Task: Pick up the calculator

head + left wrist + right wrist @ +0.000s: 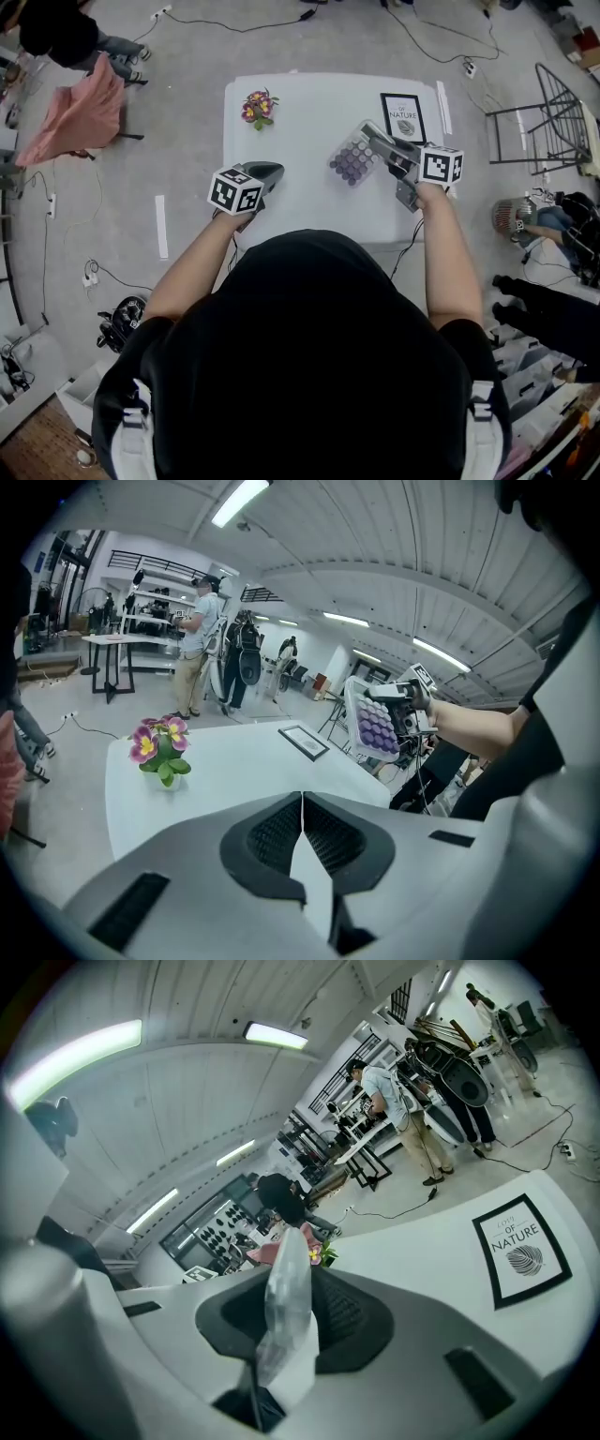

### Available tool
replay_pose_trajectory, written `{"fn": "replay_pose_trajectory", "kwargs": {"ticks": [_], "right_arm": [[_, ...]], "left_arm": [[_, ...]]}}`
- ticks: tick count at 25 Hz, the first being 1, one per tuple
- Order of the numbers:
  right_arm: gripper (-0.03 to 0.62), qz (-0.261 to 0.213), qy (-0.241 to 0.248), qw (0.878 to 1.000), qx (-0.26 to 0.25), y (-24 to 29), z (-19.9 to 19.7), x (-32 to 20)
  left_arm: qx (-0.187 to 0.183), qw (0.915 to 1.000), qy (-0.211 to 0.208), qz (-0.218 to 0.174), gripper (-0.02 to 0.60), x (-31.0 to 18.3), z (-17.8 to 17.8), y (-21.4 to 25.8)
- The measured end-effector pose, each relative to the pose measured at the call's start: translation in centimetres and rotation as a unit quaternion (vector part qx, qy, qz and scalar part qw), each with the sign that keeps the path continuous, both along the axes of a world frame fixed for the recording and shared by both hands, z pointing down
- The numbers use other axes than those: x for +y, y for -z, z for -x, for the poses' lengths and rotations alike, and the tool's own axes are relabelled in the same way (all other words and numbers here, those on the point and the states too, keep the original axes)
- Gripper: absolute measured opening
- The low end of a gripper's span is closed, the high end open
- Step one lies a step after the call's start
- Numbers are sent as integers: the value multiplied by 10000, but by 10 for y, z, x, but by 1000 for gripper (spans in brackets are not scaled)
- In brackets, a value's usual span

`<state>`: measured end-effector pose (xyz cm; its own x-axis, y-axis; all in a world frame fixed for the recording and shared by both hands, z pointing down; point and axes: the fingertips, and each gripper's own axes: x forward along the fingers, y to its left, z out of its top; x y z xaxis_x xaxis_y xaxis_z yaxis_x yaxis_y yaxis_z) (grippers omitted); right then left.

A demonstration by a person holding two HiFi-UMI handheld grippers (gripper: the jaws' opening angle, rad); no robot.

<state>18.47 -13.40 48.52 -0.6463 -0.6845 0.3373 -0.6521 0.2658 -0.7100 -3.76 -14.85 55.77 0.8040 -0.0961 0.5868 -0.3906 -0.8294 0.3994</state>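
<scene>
The calculator (354,157), white with rows of purple keys, is tilted in the air over the right half of the white table (309,202). My right gripper (380,145) is shut on its near end. In the right gripper view the calculator (286,1288) stands edge-on between the jaws. From the left gripper view I see its key face (378,726) held up at the right. My left gripper (267,173) hovers by the table's front left; its jaws (302,803) meet with nothing between them.
A small pot of purple flowers (258,107) stands at the table's back left, and a black-framed "Nature" print (403,116) lies at the back right. A chair draped in pink cloth (70,117) is left of the table, a metal rack (553,117) right. Cables cross the floor.
</scene>
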Motion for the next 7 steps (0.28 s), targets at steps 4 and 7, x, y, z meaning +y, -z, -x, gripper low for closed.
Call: {"fn": "replay_pose_trajectory", "kwargs": {"ticks": [4, 7], "right_arm": [[109, 39, -19, 10000, 9, -2, 0, 2], [109, 59, -66, 10000, 22, 0, 0, 4]], "left_arm": [[-12, 10000, -42, 19, 23, -1, 1, -1], [-14, 10000, -75, 45, 23, 1, 1, -4]]}}
